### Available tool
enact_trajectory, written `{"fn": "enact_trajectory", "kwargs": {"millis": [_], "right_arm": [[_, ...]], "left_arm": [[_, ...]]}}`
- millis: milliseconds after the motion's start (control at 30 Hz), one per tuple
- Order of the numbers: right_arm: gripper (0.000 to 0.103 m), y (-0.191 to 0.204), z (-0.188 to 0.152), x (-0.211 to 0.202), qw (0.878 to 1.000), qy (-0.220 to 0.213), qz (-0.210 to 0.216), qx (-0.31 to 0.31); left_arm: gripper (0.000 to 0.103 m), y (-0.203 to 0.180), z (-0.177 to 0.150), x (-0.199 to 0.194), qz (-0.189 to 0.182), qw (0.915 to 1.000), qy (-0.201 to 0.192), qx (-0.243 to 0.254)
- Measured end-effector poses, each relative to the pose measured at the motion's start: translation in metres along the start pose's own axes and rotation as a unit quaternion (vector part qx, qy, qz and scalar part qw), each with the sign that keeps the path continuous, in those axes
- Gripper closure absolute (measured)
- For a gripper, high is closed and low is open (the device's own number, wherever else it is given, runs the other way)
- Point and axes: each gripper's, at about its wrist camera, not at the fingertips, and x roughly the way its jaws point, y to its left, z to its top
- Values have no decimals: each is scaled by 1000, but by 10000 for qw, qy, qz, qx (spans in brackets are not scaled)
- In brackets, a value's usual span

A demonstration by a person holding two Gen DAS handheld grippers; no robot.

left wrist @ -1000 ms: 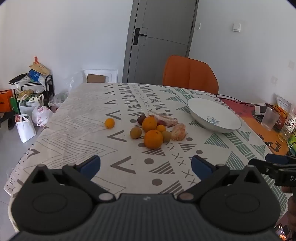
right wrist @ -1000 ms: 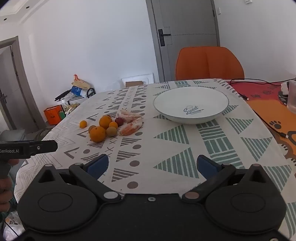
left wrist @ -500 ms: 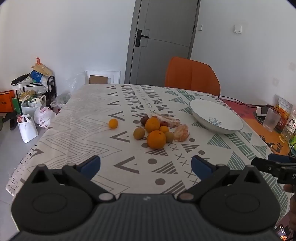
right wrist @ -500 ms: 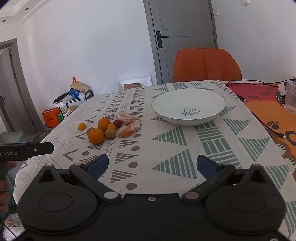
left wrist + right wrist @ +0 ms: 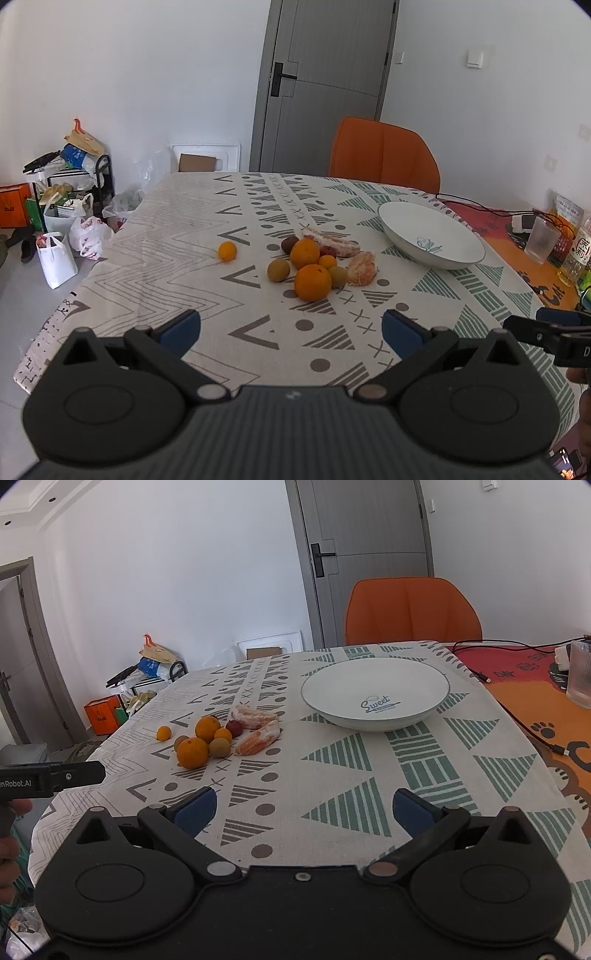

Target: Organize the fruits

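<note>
White walls, a grey door (image 5: 325, 85) and an orange chair (image 5: 412, 611) stand behind the bench (image 5: 177, 251), which wears a patterned cloth. Near its middle lies a cluster of fruit: 2 large oranges (image 5: 312, 282), smaller round fruits and 2 peeled citrus pieces (image 5: 257, 741). 1 small orange (image 5: 227, 251) sits apart to the left. An empty white bowl (image 5: 375, 694) stands to the right of the cluster. Both the left gripper (image 5: 291, 328) and right gripper (image 5: 302, 808) hover over the near edge, fingers spread wide, gripping nothing. Bags (image 5: 59, 254) clutter the floor.
</note>
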Motion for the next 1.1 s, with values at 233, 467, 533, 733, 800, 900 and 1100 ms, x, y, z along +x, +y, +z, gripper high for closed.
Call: {"fn": "enact_trajectory", "kwargs": {"millis": [233, 467, 533, 733, 800, 900, 1100], "right_arm": [[0, 1, 1, -1, 10000, 12, 6, -40], [0, 3, 3, -3, 10000, -30, -13, -75], [0, 3, 4, -4, 10000, -46, -2, -68], [0, 4, 4, -3, 10000, -37, 3, -77], [0, 4, 4, -3, 10000, -35, 0, -79], [0, 4, 4, -3, 10000, -42, 10, -80], [0, 4, 4, -3, 10000, -49, 9, -71]], "left_arm": [[0, 0, -1, -1, -16, 10000, 4, 6], [0, -2, 0, -3, -51, 10000, -44, 45], [0, -2, 1, -3, -43, 10000, -62, 53], [0, -1, 1, -4, -41, 9999, -68, 63], [0, -1, 2, -5, -36, 9999, -66, 71], [0, 1, 2, -5, -22, 10000, -56, 63], [0, 2, 2, -5, -25, 9999, -67, 86]]}}
